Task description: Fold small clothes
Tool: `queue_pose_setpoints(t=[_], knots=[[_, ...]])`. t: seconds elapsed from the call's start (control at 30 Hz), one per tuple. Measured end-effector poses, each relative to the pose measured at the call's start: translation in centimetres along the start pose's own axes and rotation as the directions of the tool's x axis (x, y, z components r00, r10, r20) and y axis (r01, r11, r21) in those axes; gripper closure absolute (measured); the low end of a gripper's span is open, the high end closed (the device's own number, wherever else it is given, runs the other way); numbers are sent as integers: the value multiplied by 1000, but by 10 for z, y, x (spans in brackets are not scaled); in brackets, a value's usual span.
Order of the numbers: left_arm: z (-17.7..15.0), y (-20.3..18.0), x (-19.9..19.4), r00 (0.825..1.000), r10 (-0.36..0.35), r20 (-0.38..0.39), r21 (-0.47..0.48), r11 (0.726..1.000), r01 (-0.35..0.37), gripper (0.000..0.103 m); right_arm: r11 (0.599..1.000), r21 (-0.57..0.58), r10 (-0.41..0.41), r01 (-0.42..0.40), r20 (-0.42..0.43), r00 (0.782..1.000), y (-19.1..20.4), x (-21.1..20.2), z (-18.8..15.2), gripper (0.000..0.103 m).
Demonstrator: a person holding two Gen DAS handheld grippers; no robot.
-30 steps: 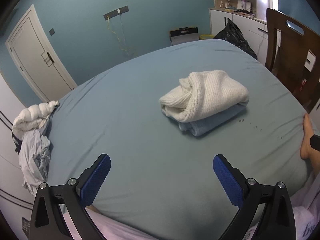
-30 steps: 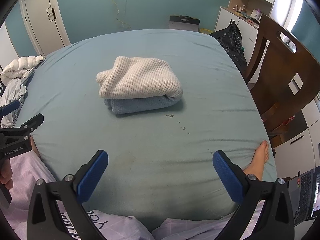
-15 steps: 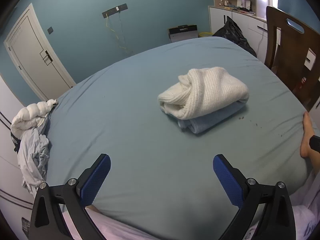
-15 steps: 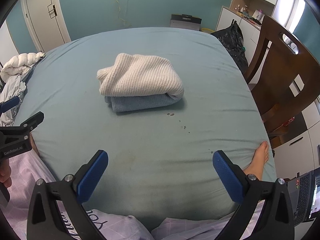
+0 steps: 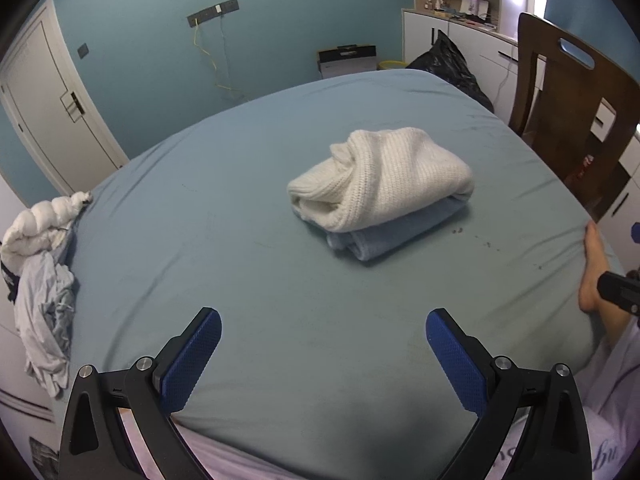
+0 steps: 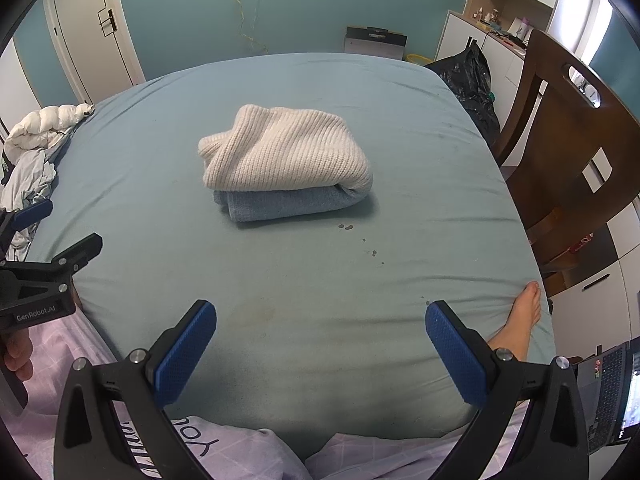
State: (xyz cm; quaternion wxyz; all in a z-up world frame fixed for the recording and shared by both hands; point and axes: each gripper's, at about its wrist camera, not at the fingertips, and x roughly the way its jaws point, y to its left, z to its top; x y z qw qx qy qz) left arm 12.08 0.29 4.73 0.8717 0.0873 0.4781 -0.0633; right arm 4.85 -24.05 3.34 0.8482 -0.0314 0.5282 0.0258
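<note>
A folded cream knit sweater (image 5: 384, 176) lies on top of a folded light blue garment (image 5: 392, 236) in the middle of the blue-green bed (image 5: 280, 280). The same stack shows in the right wrist view, sweater (image 6: 284, 152) over blue garment (image 6: 280, 204). My left gripper (image 5: 323, 344) is open and empty, above the near edge of the bed, well short of the stack. My right gripper (image 6: 320, 340) is open and empty, also near the front edge. The left gripper's body (image 6: 44, 276) shows at the left of the right wrist view.
A heap of unfolded white and grey clothes (image 5: 40, 264) lies at the bed's left edge. A wooden chair (image 6: 572, 152) and a black bag (image 6: 468, 80) stand to the right. A bare foot (image 6: 520, 320) rests at the bed's right front corner. A laptop (image 6: 608, 392) is at lower right.
Both grippers have stayed open and nearly still; the views have shifted only slightly, with the stack a touch lower in the right wrist view.
</note>
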Motion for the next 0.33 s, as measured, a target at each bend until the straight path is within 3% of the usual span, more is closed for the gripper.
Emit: queue_pose_setpoints(t=[0.33], knots=[[-2, 6, 2, 1000, -22, -2, -30, 999, 22, 0, 1000, -6, -2, 2, -4, 1000, 2, 1, 0, 1]])
